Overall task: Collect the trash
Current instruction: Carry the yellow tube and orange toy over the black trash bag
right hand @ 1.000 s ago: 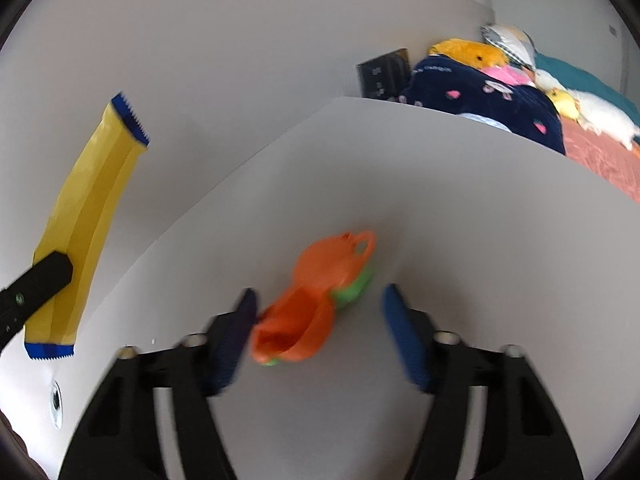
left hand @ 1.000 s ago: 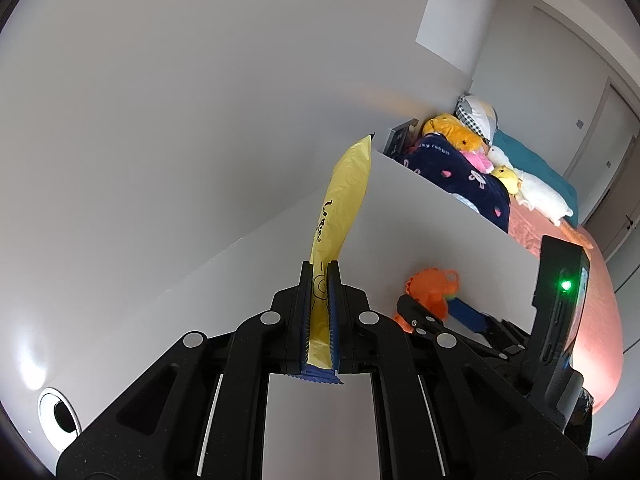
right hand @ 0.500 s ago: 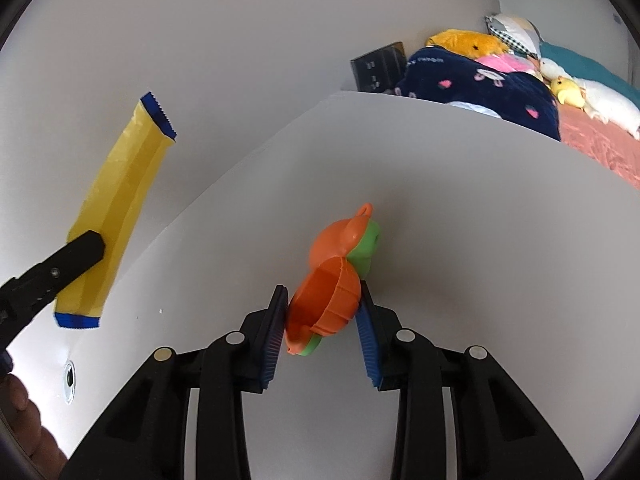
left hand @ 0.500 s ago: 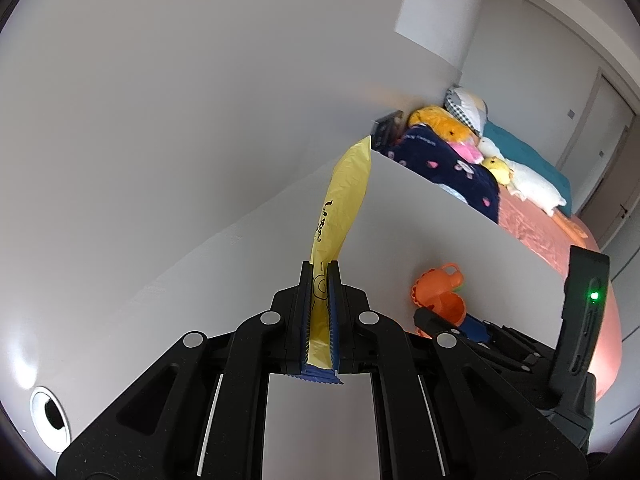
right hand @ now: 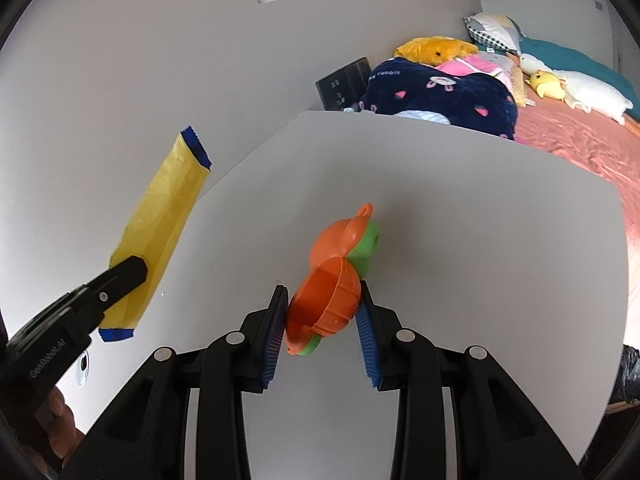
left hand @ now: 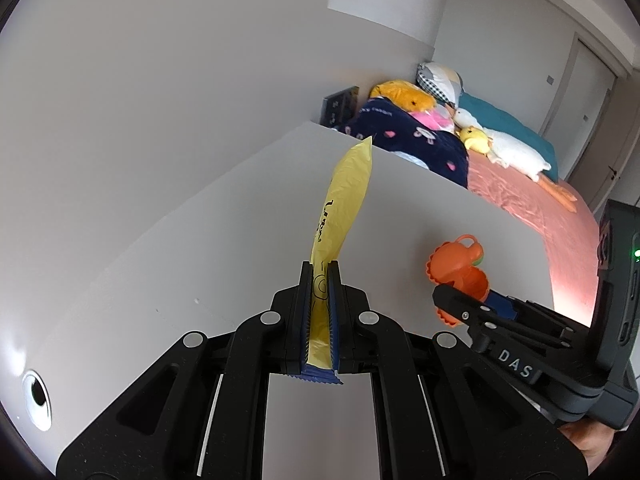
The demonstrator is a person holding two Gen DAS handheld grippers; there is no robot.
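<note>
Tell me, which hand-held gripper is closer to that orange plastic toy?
Right. The right hand-held gripper is clamped on the orange plastic toy. The left hand-held gripper is off to the toy's left, clamped on a yellow wrapper.

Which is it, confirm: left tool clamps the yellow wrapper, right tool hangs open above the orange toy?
Not open: the right tool is shut on the orange toy, as the right wrist view shows. The left tool does clamp the yellow wrapper.
</note>
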